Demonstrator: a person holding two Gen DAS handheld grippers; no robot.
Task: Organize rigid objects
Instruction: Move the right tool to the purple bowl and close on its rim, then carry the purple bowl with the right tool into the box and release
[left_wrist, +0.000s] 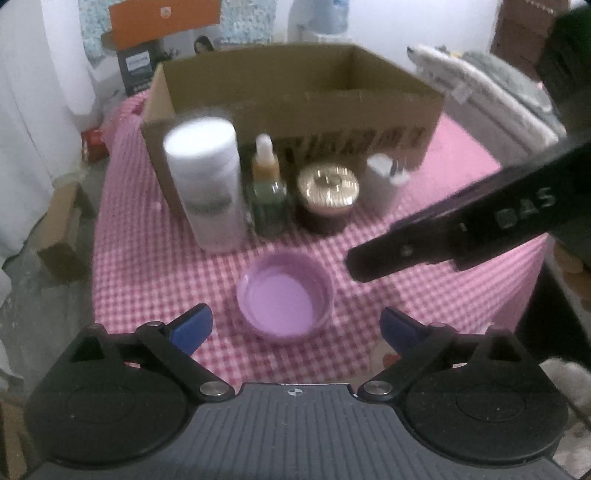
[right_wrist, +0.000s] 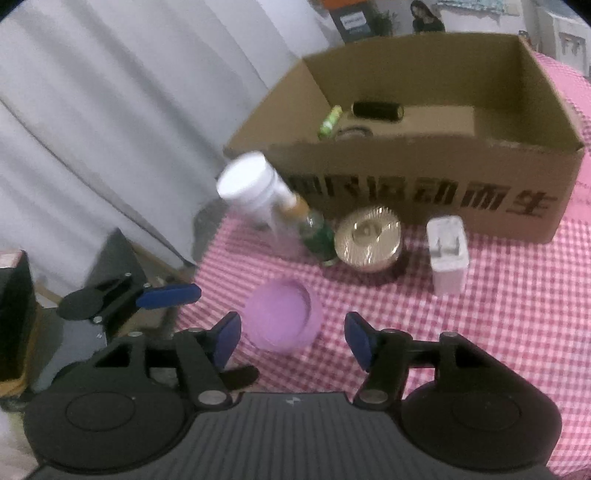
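Note:
A purple lid (left_wrist: 284, 299) lies open side up on the pink checked cloth (left_wrist: 147, 266), just ahead of my open, empty left gripper (left_wrist: 295, 328). It also shows in the right wrist view (right_wrist: 282, 319), between the fingers of my open right gripper (right_wrist: 291, 339). Behind it stand a white bottle (left_wrist: 207, 181), a green dropper bottle (left_wrist: 267, 188), a gold-lidded jar (left_wrist: 328, 195) and a white charger plug (left_wrist: 382, 181). A cardboard box (left_wrist: 295, 107) stands behind them; inside it lie a black cylinder (right_wrist: 376, 110) and a green item (right_wrist: 330, 122).
The right gripper's black arm (left_wrist: 461, 229) crosses the left wrist view from the right. The left gripper's finger (right_wrist: 168, 295) shows at the table's left edge. Curtains (right_wrist: 110, 129) hang at left. Folded towels (left_wrist: 491, 88) lie at back right.

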